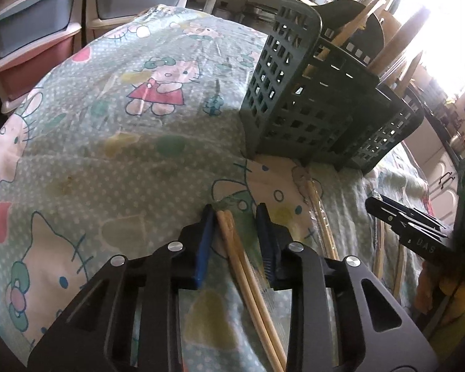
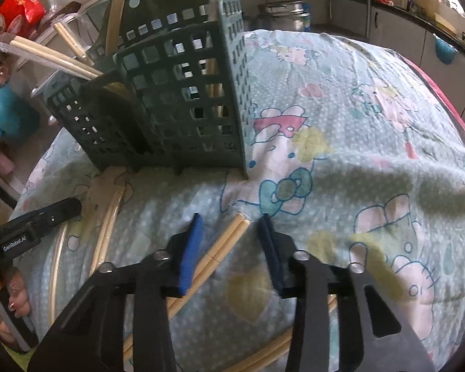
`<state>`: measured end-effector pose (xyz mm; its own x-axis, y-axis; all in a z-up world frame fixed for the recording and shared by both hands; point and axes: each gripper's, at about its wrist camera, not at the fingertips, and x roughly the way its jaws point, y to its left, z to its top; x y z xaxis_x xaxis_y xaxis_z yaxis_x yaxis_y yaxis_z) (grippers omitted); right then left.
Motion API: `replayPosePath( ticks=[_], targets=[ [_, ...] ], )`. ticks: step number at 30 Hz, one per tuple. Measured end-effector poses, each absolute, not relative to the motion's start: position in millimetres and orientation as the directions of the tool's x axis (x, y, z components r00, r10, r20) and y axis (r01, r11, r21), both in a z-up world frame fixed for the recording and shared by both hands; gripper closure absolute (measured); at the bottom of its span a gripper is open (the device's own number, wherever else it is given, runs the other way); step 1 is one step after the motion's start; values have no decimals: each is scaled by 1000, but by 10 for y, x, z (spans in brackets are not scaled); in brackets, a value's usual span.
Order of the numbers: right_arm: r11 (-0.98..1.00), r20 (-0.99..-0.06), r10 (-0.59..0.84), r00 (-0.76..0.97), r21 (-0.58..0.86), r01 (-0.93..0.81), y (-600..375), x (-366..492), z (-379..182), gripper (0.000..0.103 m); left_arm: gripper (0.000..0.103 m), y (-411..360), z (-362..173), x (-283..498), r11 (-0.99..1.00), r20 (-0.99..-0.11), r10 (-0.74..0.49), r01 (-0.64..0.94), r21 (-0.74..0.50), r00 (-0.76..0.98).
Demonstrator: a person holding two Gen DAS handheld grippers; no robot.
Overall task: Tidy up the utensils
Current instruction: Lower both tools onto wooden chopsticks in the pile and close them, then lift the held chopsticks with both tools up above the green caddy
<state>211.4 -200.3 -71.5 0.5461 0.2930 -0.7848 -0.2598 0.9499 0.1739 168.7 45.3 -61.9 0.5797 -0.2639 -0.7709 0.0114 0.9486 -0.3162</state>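
A dark green slotted utensil basket stands on the Hello Kitty cloth and holds several wooden chopsticks. My left gripper is open, its blue pads either side of a pair of chopsticks lying on the cloth. Another wrapped pair lies to its right. In the right wrist view the basket is ahead to the left. My right gripper is open over a pair of chopsticks lying on the cloth. More chopsticks lie to the left.
Plastic drawer units stand beyond the table's far left edge. The right gripper's body shows at the right of the left wrist view. The left gripper and a hand show at the left of the right wrist view. Kitchen counters stand behind.
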Motion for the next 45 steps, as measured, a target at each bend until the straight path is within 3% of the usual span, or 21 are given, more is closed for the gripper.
replayPosePath(
  ticks=[4, 13, 24, 45],
  targets=[
    [948, -773, 313, 552, 222, -228, -2114, 2109, -730, 83, 83, 453, -622, 1689, 948, -770, -265, 9, -319, 581],
    [926, -729, 378, 571, 311, -215, -2250, 2083, -606, 93, 93, 498, -625, 1698, 945, -770, -261, -7, -326, 582],
    [903, -657, 426, 621, 349, -251, -2312, 1896, -282, 94, 98, 573, -246, 1526, 911, -675, -310, 7, -412, 669],
    [847, -470, 530, 706, 330, -417, -2259, 1390, 474, 97, 100, 308, 494, 1338, 900, -528, -368, 151, -408, 765]
  ],
)
